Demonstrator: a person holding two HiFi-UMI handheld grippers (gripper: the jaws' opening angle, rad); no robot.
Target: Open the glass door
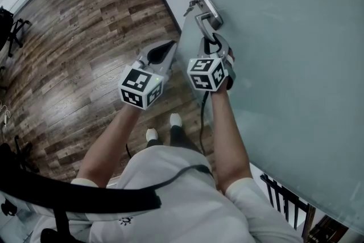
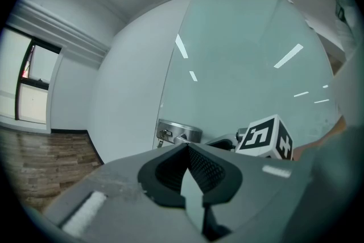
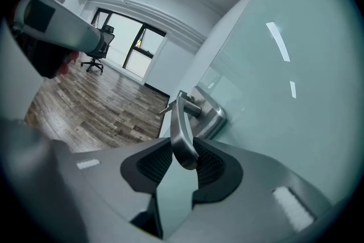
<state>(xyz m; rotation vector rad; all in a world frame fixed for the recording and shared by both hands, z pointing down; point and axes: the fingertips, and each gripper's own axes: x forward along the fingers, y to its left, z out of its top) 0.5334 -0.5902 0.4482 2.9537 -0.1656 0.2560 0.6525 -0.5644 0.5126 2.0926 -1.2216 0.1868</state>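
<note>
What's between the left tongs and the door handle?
Nothing. In the head view the gap from the left tongs to the handle is bare.

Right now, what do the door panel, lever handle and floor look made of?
Door panel: likely frosted glass, pale green, mirroring ceiling lights. Lever handle: brushed metal, satin grey sheen. Floor: wood-grain planks, slight gloss; wood or laminate, can't tell.

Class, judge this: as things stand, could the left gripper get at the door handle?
Probably not usefully. The left gripper hangs close beside the handle with nothing between them, but its jaws are shut. The right gripper is clamped on the handle's free end, leaving little bare handle to grasp.
</note>
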